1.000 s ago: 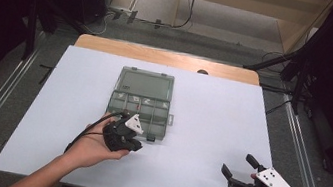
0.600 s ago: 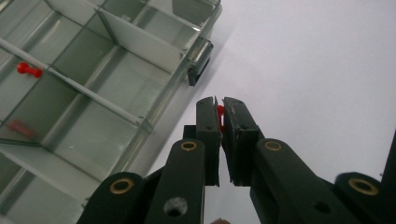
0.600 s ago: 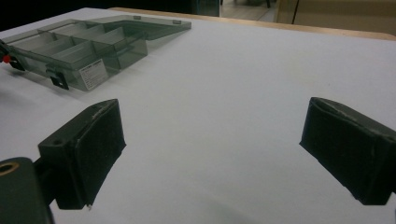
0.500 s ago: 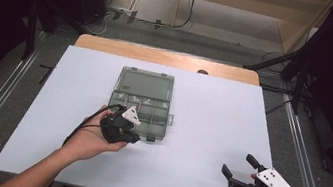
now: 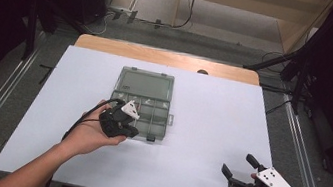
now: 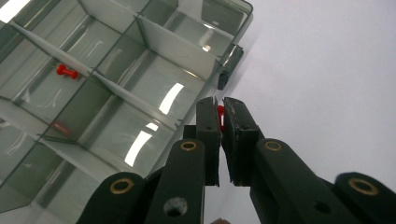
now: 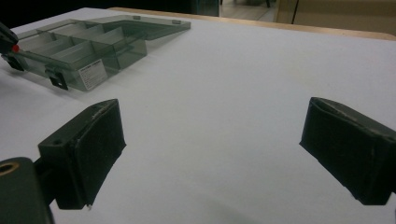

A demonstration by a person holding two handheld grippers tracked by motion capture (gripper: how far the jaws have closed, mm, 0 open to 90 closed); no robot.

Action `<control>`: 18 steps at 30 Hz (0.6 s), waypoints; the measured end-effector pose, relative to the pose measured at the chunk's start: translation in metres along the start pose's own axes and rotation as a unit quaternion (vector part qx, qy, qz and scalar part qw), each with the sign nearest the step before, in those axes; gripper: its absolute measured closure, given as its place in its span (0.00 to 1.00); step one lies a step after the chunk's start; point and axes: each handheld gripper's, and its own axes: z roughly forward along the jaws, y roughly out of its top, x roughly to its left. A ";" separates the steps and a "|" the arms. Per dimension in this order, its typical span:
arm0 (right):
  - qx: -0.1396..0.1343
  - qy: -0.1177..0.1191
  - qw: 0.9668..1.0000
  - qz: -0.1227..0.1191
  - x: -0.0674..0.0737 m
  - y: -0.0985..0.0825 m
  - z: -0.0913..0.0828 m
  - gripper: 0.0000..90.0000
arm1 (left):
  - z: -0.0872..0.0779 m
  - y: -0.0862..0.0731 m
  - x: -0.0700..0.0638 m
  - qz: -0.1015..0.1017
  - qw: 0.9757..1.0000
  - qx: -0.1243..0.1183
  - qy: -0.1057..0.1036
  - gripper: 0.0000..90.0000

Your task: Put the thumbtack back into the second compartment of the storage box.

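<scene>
White table (image 5: 197, 144): organiser box (image 7: 88, 46) label (image 7: 90, 69) print too small to read

High view overhead, facing forward-down; both tool views close, low, sharing the compartment box (image 5: 145, 104).

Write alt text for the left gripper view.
The left gripper pinches a small red pushpin between its black jaws, beside the corner of an open clear compartment box on a white table. Another red pushpin lies in one compartment.

Red pushpin (image 6: 220, 116) pinched above open organizer box (image 6: 140, 60).
</scene>
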 end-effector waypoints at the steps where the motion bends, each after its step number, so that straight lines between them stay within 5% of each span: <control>1: 0.000 0.001 1.000 -0.002 0.000 0.000 0.000 0.07 | -0.001 0.000 0.001 0.001 1.000 -0.001 0.000 0.95; 18: 0.000 0.000 1.000 0.001 0.000 0.000 0.000 0.07 | -0.005 0.010 0.022 -0.008 1.000 -0.004 0.019 0.95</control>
